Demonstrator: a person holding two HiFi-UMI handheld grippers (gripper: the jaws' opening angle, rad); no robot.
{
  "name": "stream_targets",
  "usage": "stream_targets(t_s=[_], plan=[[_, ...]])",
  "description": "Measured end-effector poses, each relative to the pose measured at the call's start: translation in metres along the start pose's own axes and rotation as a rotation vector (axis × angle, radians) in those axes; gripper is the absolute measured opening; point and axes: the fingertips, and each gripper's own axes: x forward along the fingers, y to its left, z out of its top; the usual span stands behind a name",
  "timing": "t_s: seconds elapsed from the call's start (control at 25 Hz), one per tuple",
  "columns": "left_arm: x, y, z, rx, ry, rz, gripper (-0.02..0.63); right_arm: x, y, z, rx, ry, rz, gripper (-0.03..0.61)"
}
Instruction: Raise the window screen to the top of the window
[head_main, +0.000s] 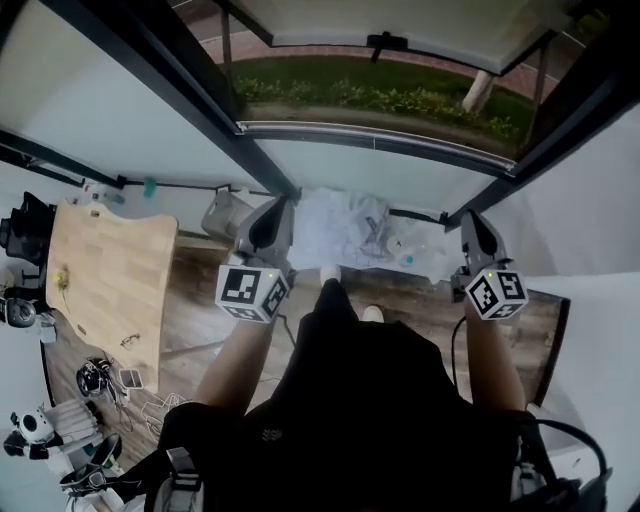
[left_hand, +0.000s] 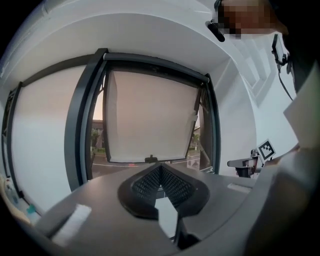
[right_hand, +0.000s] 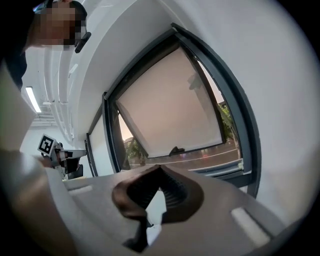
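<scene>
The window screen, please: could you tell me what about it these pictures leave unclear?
- Head view: the window screen is cut off by the top edge, so the rest of it is unseen.
- Left gripper view: its handle is too small to show its shape.
- Left gripper view: the left gripper hides the window frame below the screen.

No words, numbers or brand names can be read anywhere. The only printed marks are black-and-white square patterns, without letters, on the marker cube (head_main: 252, 290) of the left gripper (head_main: 277, 212) and the matching cube (head_main: 497, 293) of the right gripper (head_main: 471, 220).
</scene>
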Motion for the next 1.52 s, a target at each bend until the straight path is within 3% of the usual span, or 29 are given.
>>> stream_targets(t_s=[0.28, 0.48, 0.8, 1.08, 1.36, 1.44, 1.52], plan=[[0.078, 0.034, -0.005, 0.006, 0.008, -0.134, 0.006, 0.027, -0.025, 0.010, 0.007, -0.008, -0.160, -0.002], [0.125, 0.066, -0.006, 0.036, 0.020, -0.226, 0.006, 0.062, -0.017, 0.012, 0.016, -0.016, -0.250, -0.002], [0.177, 0.115, -0.030, 0.078, 0.054, -0.331, 0.006, 0.123, -0.013, 0.016, -0.065, 0.025, -0.358, -0.002], [0.196, 0.118, -0.062, 0.099, 0.108, -0.347, 0.006, 0.160, -0.001, -0.001, -0.248, 0.161, -0.268, -0.002], [0.209, 0.102, -0.096, 0.107, 0.162, -0.325, 0.006, 0.176, -0.023, -0.036, -0.264, 0.213, -0.243, 0.001], [0.211, 0.096, -0.095, 0.147, 0.147, -0.338, 0.006, 0.181, -0.024, -0.045, -0.269, 0.234, -0.204, 0.003], [0.216, 0.090, -0.104, 0.189, 0.155, -0.364, 0.008, 0.189, -0.024, -0.057, -0.295, 0.274, -0.157, 0.054]])
